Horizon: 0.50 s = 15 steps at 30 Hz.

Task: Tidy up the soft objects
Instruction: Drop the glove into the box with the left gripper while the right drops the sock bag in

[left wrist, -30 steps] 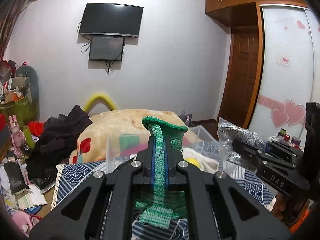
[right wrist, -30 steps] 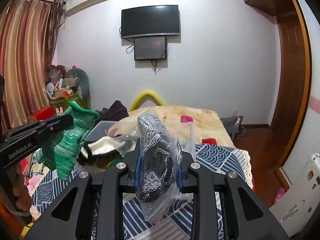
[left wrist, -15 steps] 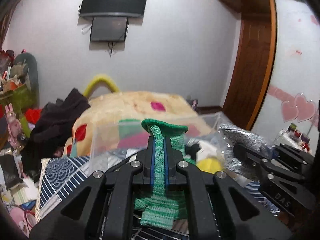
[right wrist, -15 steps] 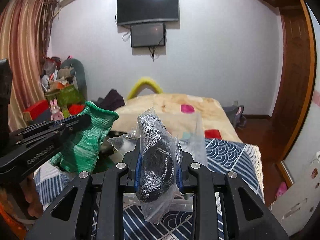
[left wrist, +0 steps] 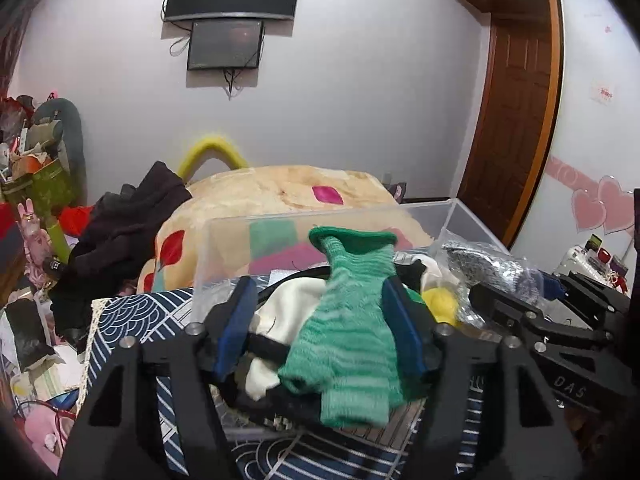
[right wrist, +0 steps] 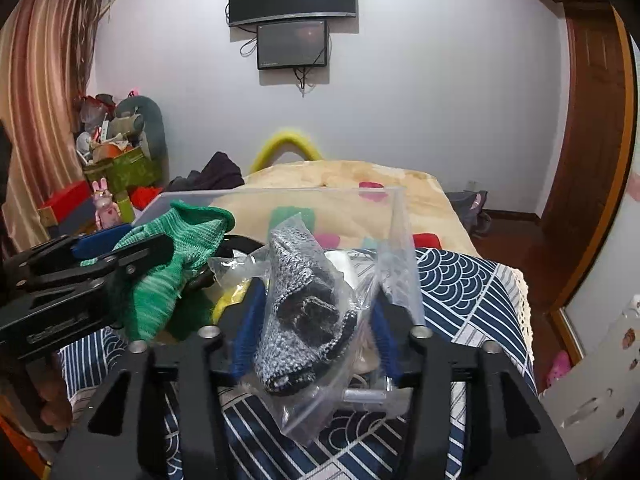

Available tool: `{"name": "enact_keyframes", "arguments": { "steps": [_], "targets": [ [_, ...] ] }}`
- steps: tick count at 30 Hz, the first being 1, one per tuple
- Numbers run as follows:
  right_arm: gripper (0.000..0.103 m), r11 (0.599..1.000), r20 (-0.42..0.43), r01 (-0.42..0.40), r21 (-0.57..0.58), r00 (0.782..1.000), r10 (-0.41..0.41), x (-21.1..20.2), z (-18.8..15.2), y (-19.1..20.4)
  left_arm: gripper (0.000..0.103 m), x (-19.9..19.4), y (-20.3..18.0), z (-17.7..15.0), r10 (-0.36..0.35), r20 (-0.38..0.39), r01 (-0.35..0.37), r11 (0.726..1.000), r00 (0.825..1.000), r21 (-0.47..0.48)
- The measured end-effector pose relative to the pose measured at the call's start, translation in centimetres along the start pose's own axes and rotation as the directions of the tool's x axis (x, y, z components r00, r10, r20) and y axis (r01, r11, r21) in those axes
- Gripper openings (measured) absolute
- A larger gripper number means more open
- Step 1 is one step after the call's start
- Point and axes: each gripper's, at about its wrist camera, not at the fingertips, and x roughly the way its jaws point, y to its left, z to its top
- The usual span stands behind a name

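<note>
My left gripper (left wrist: 320, 304) stands open over a clear plastic box (left wrist: 224, 236). A green knitted piece (left wrist: 348, 328) hangs loose between its jaws, leaning on the right pad, above white, black and yellow soft items in the box. My right gripper (right wrist: 316, 312) is also open over the same box (right wrist: 394, 216). A grey-black knitted item in a clear bag (right wrist: 304, 312) sits between its spread jaws. The green piece (right wrist: 172, 264) and left gripper show at the left of the right wrist view. The bagged item (left wrist: 480, 268) shows at the right of the left wrist view.
The box rests on a blue wave-patterned cloth (right wrist: 460, 280). Behind it lies a bed with a beige blanket (left wrist: 280, 192) and dark clothes (left wrist: 128, 216). Clutter and toys stand at the left (left wrist: 32, 184). A wooden door (left wrist: 516, 120) is at the right.
Both grippers have moved forward and down over the box and opened. The green piece and the bagged item, clamped before, now sit loose between the spread jaws.
</note>
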Motion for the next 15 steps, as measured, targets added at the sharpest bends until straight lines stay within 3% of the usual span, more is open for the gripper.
{"name": "enact_keyframes", "arguments": {
  "steps": [5,12,15],
  "targets": [
    [0.063,1.000,0.043,-0.024,0.006,0.999,0.023,-1.8,0.2,-0.3,0.071,-2.5,-0.5,-0.2,-0.021,0.022,0.020,0.999,1.000,0.032],
    [0.073,0.999,0.150,-0.037,-0.023,0.988,0.040,-5.8,0.8,0.1,0.092,-7.4,-1.6,0.0,-0.001,0.148,-0.010,0.997,0.989,0.075],
    [0.080,0.999,0.201,-0.038,-0.038,0.979,0.045,-7.4,1.0,0.4,0.094,-9.5,-2.0,0.0,-0.003,0.191,-0.015,0.996,0.982,0.090]
  ]
}}
